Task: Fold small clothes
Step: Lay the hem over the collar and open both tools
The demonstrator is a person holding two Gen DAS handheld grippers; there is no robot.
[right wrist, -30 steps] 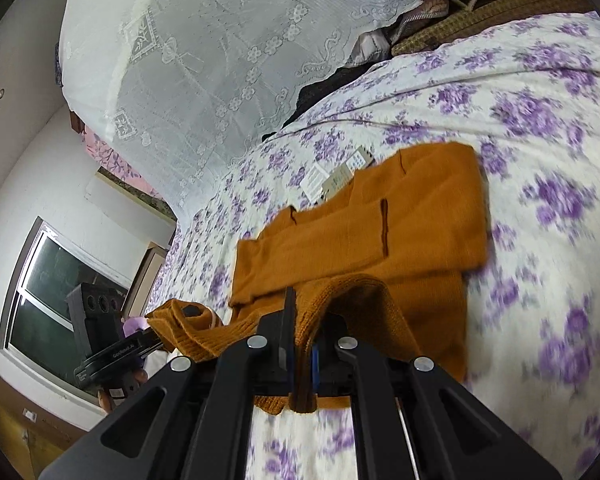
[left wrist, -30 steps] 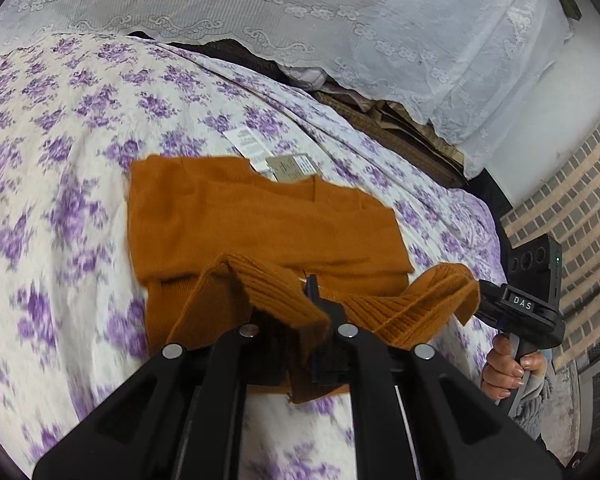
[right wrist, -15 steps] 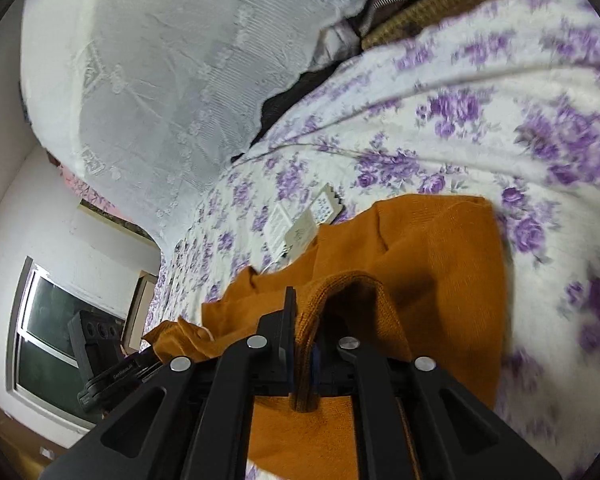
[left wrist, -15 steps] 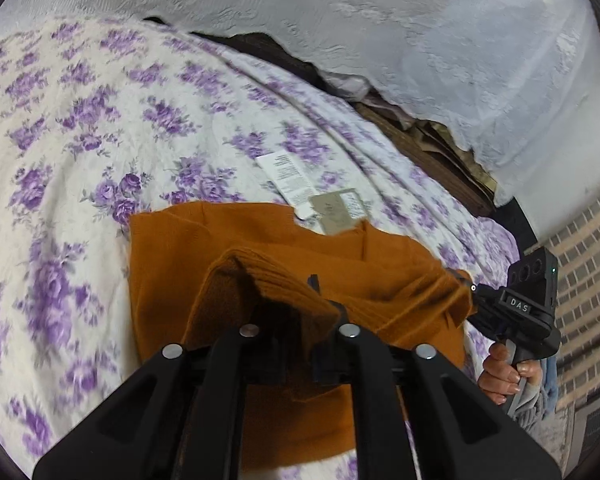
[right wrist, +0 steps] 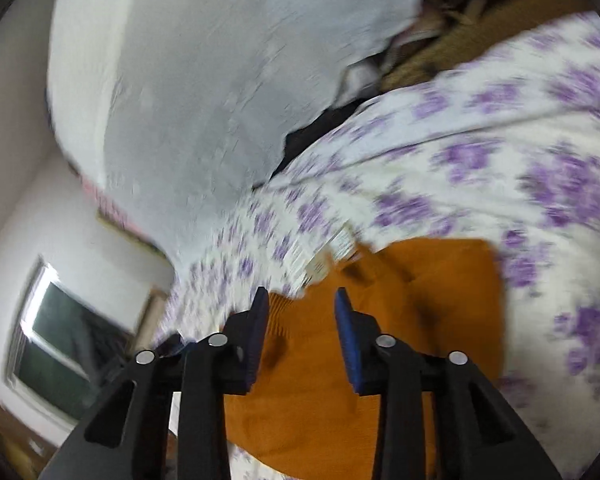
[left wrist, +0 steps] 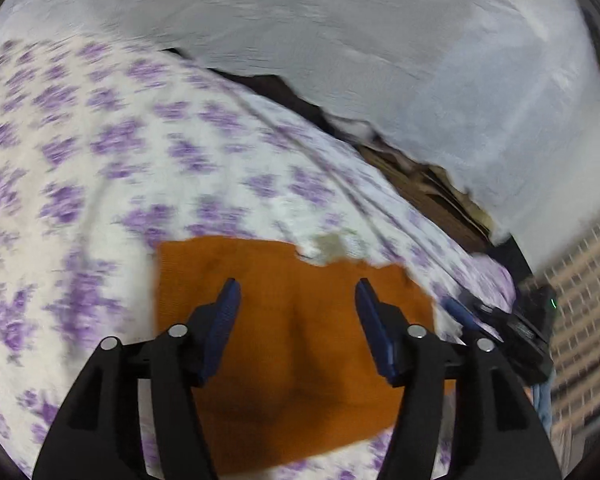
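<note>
Spreading out beyond both sets of jaws is the sheet (left wrist: 100,168), white with purple flowers, and past its far edge hangs a white lace cloth (left wrist: 340,40). Your sweater (left wrist: 292,340) lies on the sheet as a folded orange block, flat under and ahead of the jaws in both wrist views. Paper tags (right wrist: 332,252) peek out at its far edge, just ahead of the right tips. Your left gripper (left wrist: 296,296) has its jaws opening, already wide apart; the orange knit shows in the gap below them, and neither blue pad presses on it. Your right gripper (right wrist: 300,300) is opening too, its gap narrower, with the sweater seen between the pads but not pinched. Right of the left jaws, the right tool sits at the sweater's edge. Both views are blurred.
</note>
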